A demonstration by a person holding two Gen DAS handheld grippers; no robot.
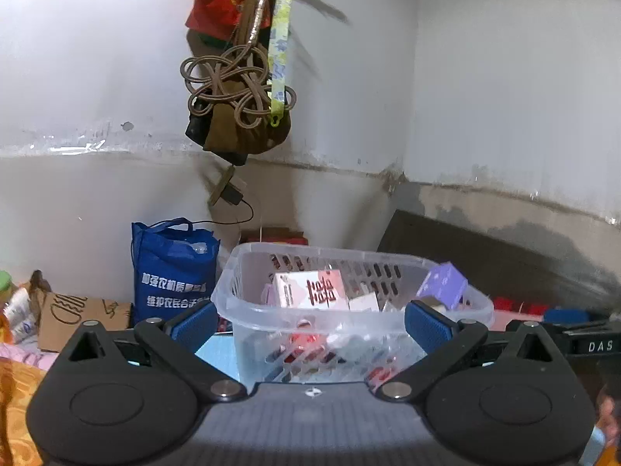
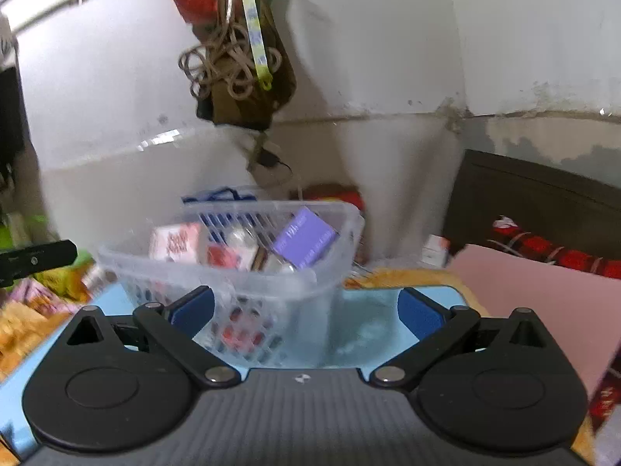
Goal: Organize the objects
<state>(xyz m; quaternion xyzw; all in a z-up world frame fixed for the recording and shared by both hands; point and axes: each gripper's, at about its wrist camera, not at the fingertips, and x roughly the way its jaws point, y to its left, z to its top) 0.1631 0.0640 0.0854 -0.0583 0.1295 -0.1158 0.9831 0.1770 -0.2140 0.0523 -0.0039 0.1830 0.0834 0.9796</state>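
Observation:
A clear plastic basket (image 1: 248, 303) stands on a light blue surface (image 2: 372, 318). It holds a pink-and-white box (image 1: 310, 293), a purple box (image 1: 444, 283) leaning on its right rim, and several small red and white packets. My left gripper (image 1: 310, 322) is open and empty, its blue pads on either side of the basket's near wall. In the right wrist view the basket (image 2: 310, 291) sits ahead and left, with the purple box (image 2: 304, 239) and the pink box (image 2: 176, 240) inside. My right gripper (image 2: 306, 310) is open and empty just short of the basket.
A blue shopping bag (image 1: 172, 268) stands behind the basket by the wall. A cardboard piece (image 1: 73, 316) and bottles lie at left. A dark headboard (image 2: 535, 202), a pink sheet (image 2: 543, 303) and red-checked cloth are at right. Bags and cords (image 1: 240, 89) hang on the wall above.

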